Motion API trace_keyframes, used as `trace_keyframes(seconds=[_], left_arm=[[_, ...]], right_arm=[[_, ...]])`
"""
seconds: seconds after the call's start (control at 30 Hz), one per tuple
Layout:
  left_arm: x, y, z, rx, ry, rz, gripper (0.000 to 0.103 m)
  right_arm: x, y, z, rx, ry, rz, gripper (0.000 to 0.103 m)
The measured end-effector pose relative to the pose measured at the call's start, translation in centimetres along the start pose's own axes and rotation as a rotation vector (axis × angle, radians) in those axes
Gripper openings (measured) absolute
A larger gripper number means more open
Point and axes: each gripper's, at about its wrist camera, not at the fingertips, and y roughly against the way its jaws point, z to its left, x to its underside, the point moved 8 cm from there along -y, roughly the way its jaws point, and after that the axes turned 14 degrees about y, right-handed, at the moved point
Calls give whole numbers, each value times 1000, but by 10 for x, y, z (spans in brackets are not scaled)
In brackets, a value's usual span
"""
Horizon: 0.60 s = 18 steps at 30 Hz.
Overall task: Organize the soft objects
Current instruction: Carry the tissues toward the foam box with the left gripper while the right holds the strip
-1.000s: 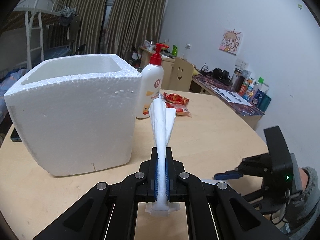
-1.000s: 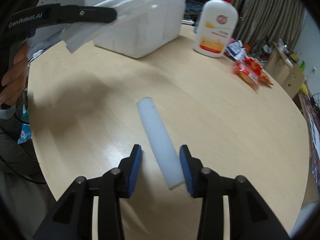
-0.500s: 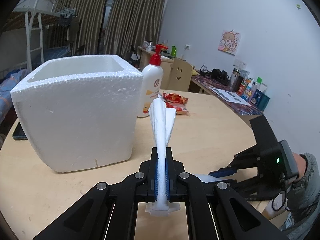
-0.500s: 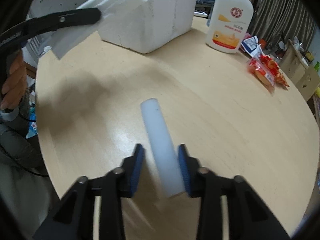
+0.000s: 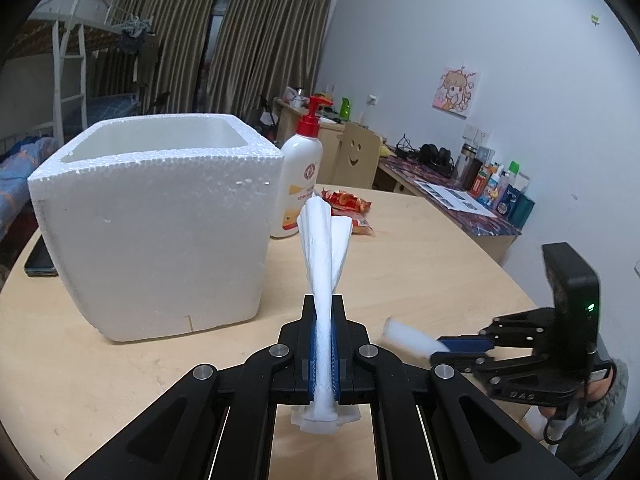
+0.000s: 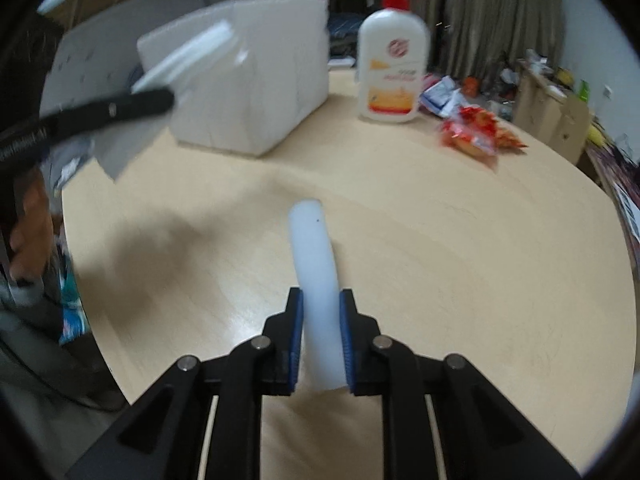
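Right hand-held gripper (image 6: 320, 336) clamping the light, squashy foam tube (image 6: 314, 264) near one end; left hand-held gripper (image 5: 324, 344) pinching folded, limp white foam sheets (image 5: 324, 248) mid-length.

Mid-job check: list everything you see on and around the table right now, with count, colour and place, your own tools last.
Foam box: 1, white, open top, left on table.
Pump bottle: 1, white with red pump, right of box.
Snack packet: 1, red, beyond bottle.
Phone: 1, dark, table's left edge behind box.
Table: 1, light wood, round.
Desk: 1, along right wall, cluttered.
Foam sheets: folded bundle, white, in left tool.
Foam tube: 1, white, in right tool.
Left tool: black, blue pads, shut on sheets.
Right tool: black, blue pads, gripping tube.
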Motion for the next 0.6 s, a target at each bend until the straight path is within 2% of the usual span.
trace_keyframes(seconds=[0.07,0.3,0.6], left_arm=[[1,3,-2,8,-1,-3,5],[13,11,-11,14,-36,-4,5],[28,36,-22,32,-61,-39,5]], right_arm=[[1,9,-1,-1,-44,-36,21],[14,38,-13,90,-230,-124,21],[31,68,-8,178,-357,-224,21]])
